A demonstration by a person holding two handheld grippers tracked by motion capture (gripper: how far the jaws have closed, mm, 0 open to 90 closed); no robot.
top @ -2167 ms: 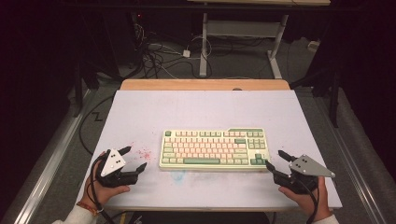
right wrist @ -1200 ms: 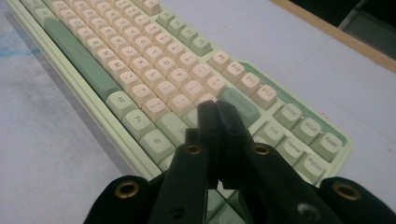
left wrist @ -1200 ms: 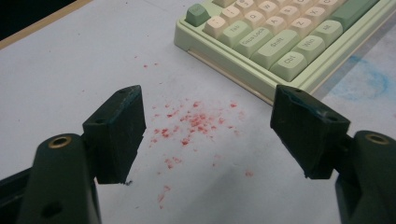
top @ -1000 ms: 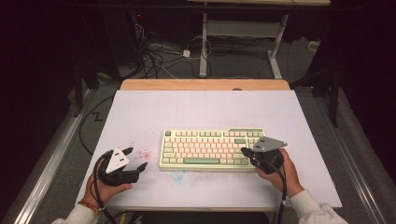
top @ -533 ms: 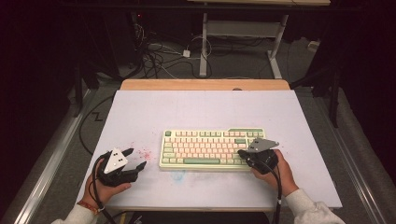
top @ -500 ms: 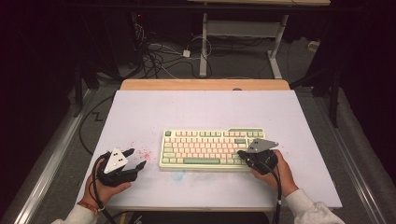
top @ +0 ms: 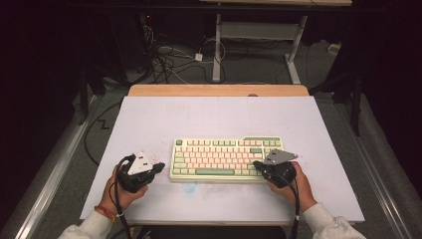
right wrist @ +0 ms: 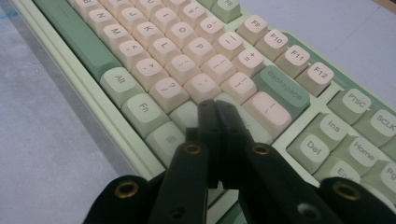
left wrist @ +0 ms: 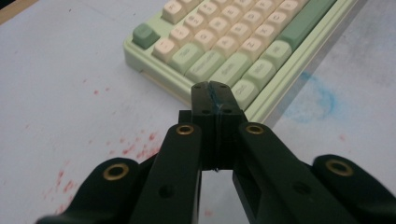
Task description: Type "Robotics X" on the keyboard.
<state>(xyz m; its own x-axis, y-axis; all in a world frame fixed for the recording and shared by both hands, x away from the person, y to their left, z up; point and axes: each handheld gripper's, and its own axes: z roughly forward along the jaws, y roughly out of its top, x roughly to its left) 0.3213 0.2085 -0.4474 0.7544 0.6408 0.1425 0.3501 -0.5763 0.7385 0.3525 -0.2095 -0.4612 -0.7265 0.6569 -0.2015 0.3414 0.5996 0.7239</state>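
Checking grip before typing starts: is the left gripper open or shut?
Shut and empty: the left gripper has just closed, its jaws meeting with nothing between them, near the keyboard.

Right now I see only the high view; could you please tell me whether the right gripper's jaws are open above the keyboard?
Observer: The right gripper has its jaws shut together, nothing between them, tips over the keyboard's right-hand keys near the wide pale key below Backspace.
Operator: Thank you. And the left gripper?
Observer: The left gripper is shut too, its jaws having just closed on nothing, pointing at the keyboard's near left corner.
Operator: Is it touching the keyboard?
Observer: I cannot tell; in the left gripper view its tips overlap the corner's front edge.
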